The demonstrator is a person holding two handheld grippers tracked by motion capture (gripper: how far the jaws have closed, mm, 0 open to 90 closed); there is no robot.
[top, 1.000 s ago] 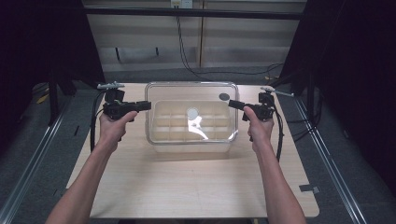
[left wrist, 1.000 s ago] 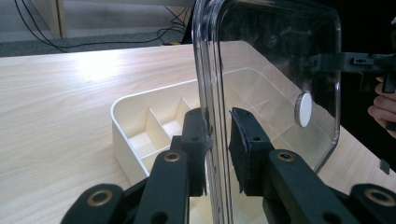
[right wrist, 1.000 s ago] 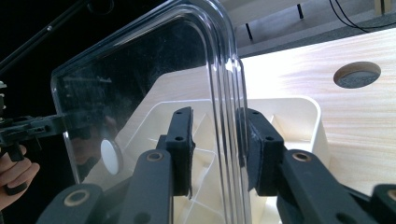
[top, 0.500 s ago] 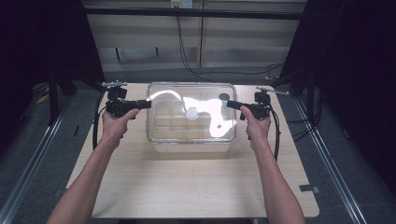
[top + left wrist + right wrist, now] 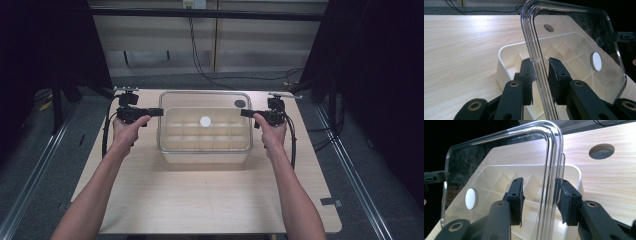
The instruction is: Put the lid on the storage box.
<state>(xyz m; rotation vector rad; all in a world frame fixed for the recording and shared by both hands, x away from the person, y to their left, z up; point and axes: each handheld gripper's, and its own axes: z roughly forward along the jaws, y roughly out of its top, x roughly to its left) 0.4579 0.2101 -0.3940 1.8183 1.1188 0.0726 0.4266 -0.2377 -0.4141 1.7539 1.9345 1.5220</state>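
1 clear lid (image 5: 205, 107), 1 cream tray (image 5: 205, 142) w/ divided compartments, 2 grippers, 1 table (image 5: 210, 200). No brand, label or writing legible anywhere.

Lid sits over the tray at mid-table, far edge overhanging past the tray's back wall; a white round disc (image 5: 205, 121) at its centre. One dark round hole (image 5: 240, 103) in the tabletop shows through the lid's far right corner.

Left gripper (image 5: 159, 112) at the lid's left edge, right gripper (image 5: 243, 113) at its right edge, one hand each.

Left gripper view: lid rim (image 5: 534, 50) stands betw. the two pads; right pad (image 5: 555, 80) close against it, left pad (image 5: 527, 75) w/ a small gap. Jaws have just been opening, lid edge between them, no firm pinch seen.

Right gripper view: rim (image 5: 550, 170) betw. the pads (image 5: 517, 197), visible gap both sides. Jaws have just been opening, spread round the lid edge, not pressing.

Tray in both gripper views below the lid, approx. 3 rows of cells; exact count not clear.
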